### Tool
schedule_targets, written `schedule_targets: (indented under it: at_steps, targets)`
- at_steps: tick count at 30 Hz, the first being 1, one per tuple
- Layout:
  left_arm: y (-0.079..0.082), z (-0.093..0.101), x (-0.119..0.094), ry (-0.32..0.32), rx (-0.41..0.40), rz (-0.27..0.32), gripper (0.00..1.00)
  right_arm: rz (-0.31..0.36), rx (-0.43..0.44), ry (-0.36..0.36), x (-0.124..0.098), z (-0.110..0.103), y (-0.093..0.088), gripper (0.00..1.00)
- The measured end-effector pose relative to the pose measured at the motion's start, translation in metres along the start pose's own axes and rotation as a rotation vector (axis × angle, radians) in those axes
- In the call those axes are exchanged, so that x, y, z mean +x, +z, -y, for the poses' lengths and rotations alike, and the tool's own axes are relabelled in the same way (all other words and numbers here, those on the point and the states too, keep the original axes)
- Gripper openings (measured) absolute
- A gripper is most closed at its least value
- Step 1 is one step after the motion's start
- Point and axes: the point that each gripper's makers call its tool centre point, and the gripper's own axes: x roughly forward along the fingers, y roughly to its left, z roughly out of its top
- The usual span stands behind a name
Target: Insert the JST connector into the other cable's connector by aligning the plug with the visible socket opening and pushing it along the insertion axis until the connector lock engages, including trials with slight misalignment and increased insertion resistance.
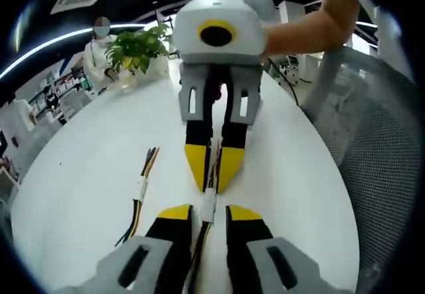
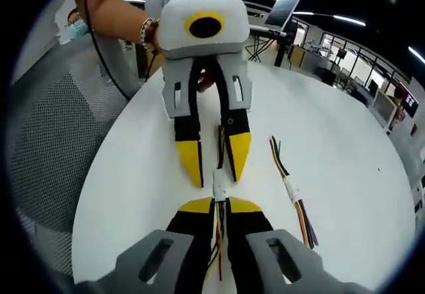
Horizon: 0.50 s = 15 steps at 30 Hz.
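Observation:
On the white round table my two grippers face each other tip to tip. A white JST connector lies between them, with coloured wires running back into both. My right gripper is shut on its cable just behind the connector; in the left gripper view the right gripper comes in from above. My left gripper has its jaws a little apart, and the cable runs along one finger with a gap to the other. I cannot tell whether plug and socket are fully seated.
A second cable with a white label lies loose beside the grippers, also in the right gripper view. A potted plant stands at the table's far edge. A mesh chair sits close to the table's rim.

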Motion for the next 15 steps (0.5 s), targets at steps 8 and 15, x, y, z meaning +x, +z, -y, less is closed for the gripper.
schedule_targets:
  at_steps: [8,15]
  targets:
    - [0.009,0.009,-0.004,-0.080,-0.316,0.081,0.21,0.036,0.046,-0.013,-0.005,0.004,0.003,0.04]
    - [0.004,0.003,-0.007,-0.076,-0.436,0.069,0.25,0.070,0.084,-0.013,-0.009,0.006,0.006,0.04]
